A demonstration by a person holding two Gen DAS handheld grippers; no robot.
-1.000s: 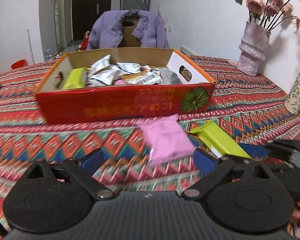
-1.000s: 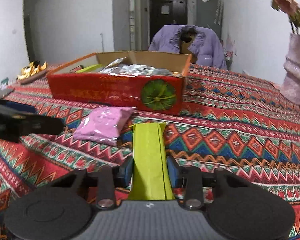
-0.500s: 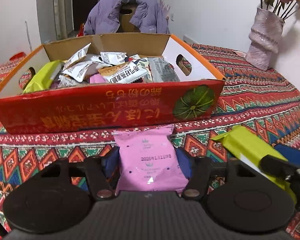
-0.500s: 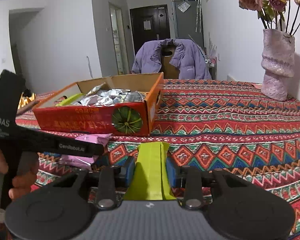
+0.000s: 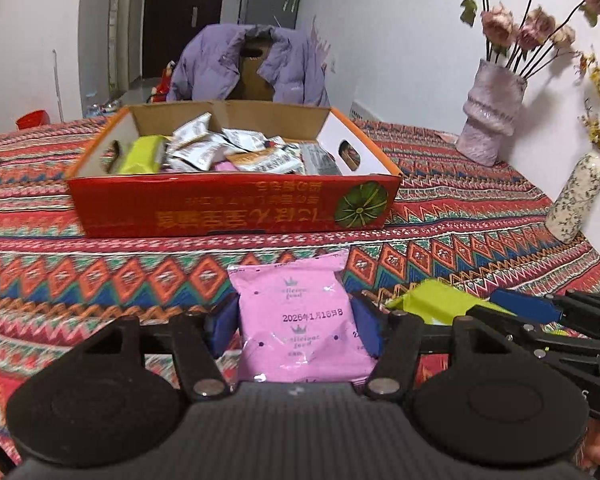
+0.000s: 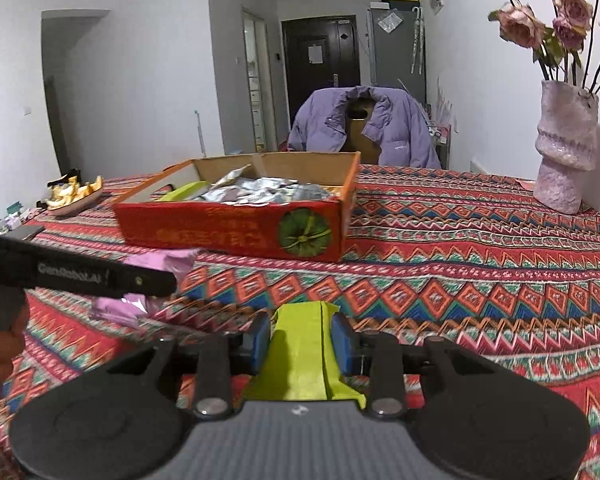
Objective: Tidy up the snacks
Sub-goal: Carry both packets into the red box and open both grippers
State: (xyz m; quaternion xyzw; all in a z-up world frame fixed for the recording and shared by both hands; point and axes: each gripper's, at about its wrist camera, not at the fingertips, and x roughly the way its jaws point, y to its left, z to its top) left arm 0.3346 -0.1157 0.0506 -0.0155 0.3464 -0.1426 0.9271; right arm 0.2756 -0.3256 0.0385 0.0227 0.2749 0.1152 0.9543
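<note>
Now, in the left wrist view, the left gripper [image 5: 295,330] grips the flat pink plastic snack packet [image 5: 298,320] by its two side edges; the blue pads stand about half apart and press it. The red cardboard box [image 5: 228,210], full of small packets, stands ahead on the patterned tablecloth [image 5: 80,280]. I think the packet should go over the front wall, kept level, and be let go only above the pile.

In the right wrist view, the right gripper [image 6: 302,340] holds the long yellow-green snack packet [image 6: 302,356] between narrow jaws, which are closing a little more. It should be carried to the box apart from the left tool, so the two do not collide.
</note>
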